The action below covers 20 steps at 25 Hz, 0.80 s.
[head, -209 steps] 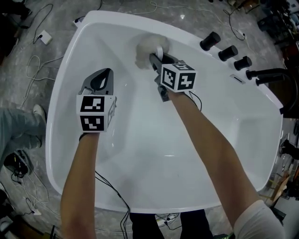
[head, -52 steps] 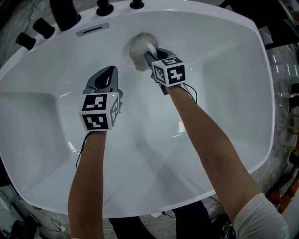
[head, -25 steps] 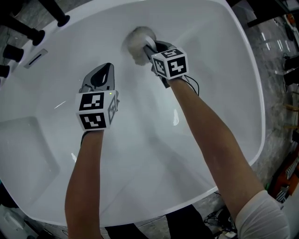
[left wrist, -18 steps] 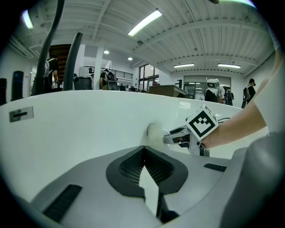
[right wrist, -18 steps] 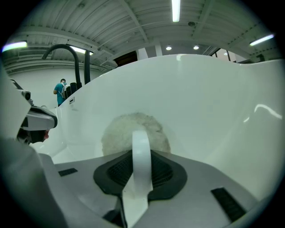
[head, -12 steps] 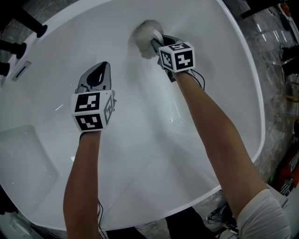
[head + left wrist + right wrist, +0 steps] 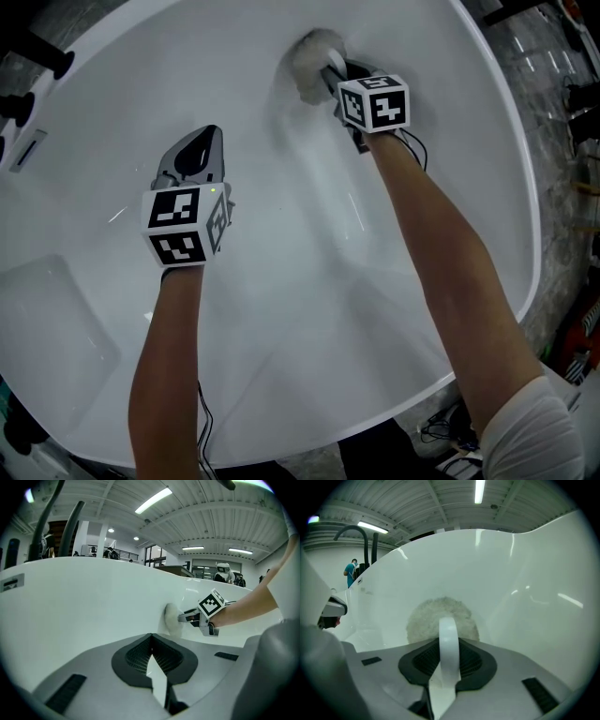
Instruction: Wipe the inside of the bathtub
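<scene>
Fingers point(image 7: 417, 660) of the right gripper point(image 7: 449, 645) are clamped on the flat white handle point(image 7: 449, 631) of a round, fluffy white scrubbing pad point(image 7: 433, 616). The handle stands upright between the dark ribbed faces. The pad lies pressed against the sloping inner wall of the bathtub point(image 7: 525, 573).

In the head view the pad point(image 7: 312, 56) sits high on the tub's far wall, just beyond the right gripper point(image 7: 330, 75) and its marker cube point(image 7: 375, 103). The right forearm point(image 7: 441, 262) stretches across the basin behind it. The left gripper view shows the same contact from the side: the pad point(image 7: 172, 619) touches the white wall, with the right gripper point(image 7: 186, 616) directly behind it.

The left gripper point(image 7: 151, 639) has its fingers point(image 7: 133, 657) brought together at the tips, with nothing between them. From the head view it point(image 7: 206, 142) hangs over the middle of the bathtub point(image 7: 309, 319), pointing toward the far wall. It is well apart from the pad and to its left. Whether it touches the tub cannot be told.

Black tap fittings point(image 7: 42, 54) stand on the rim at the upper left.
</scene>
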Each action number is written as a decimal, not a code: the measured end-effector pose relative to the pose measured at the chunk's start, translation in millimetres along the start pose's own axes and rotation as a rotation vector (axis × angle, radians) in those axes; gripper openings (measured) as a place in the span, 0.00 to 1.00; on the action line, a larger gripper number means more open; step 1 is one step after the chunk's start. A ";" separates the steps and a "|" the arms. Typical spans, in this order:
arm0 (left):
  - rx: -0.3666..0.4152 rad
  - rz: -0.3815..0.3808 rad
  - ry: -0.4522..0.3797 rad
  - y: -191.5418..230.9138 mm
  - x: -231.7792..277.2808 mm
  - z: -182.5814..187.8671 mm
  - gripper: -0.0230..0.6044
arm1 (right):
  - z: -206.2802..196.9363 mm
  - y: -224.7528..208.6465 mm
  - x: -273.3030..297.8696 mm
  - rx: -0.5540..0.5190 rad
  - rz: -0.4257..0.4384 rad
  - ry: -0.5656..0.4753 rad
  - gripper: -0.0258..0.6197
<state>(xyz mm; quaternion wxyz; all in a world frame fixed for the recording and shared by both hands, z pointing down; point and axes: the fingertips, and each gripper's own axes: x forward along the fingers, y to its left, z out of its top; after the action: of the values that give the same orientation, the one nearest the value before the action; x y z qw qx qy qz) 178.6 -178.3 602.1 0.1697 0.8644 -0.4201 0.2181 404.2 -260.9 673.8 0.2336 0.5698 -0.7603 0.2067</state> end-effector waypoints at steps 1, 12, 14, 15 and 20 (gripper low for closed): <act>-0.002 -0.002 0.003 -1.1 -1.3 -0.3 0.05 | -1.9 -3.7 -1.4 0.003 -0.007 0.004 0.19; 0.003 -0.004 0.043 11.1 -10.0 -11.2 0.05 | -7.9 -22.2 1.6 0.038 -0.060 0.021 0.19; 0.002 -0.003 0.044 9.5 -11.8 -10.5 0.05 | -8.6 -24.6 0.9 0.051 -0.067 0.015 0.19; 0.001 -0.002 0.045 8.0 -12.6 -10.5 0.05 | -10.0 -25.5 0.6 0.063 -0.071 0.014 0.19; 0.007 0.004 0.055 7.6 -15.8 -11.4 0.05 | -19.9 -22.4 4.7 0.112 -0.082 0.025 0.19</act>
<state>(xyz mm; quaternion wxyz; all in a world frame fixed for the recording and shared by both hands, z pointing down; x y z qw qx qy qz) 161.1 -167.0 604.4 0.1780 0.8578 -0.4160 0.2437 427.1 -259.0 693.7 0.2192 0.6102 -0.7203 0.2465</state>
